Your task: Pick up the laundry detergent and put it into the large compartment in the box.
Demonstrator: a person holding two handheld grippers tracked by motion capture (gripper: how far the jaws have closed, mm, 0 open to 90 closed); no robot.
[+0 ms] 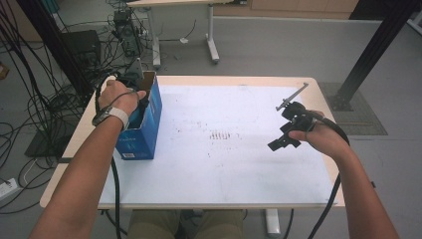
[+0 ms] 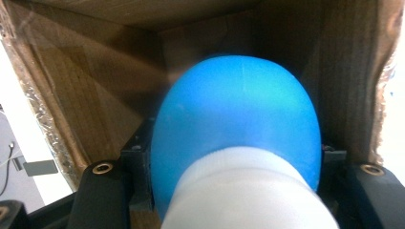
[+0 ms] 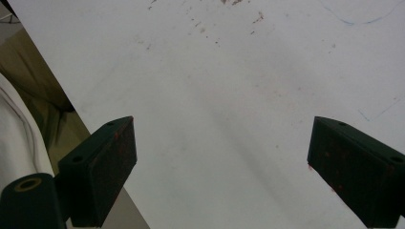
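Observation:
A blue cardboard box (image 1: pixel 143 127) stands open-topped at the table's left edge. My left gripper (image 1: pixel 135 84) reaches down into it. In the left gripper view the box's brown inner walls (image 2: pixel 95 95) surround a rounded blue object (image 2: pixel 239 114) with a white end (image 2: pixel 248 191). That object sits between the two black jaws, and my left gripper (image 2: pixel 234 152) is shut on it. My right gripper (image 1: pixel 282 143) hovers over the right side of the white table top (image 1: pixel 224 164). Its jaws stand wide apart with nothing between them, and my right gripper (image 3: pixel 219 162) is open above bare stained surface.
Faint brown stains (image 1: pixel 219 135) mark the middle of the table. Cables (image 1: pixel 30 109) and equipment lie on the floor at the left. Another table's leg (image 1: pixel 212 45) stands behind, and a black post (image 1: pixel 370 55) rises at the far right.

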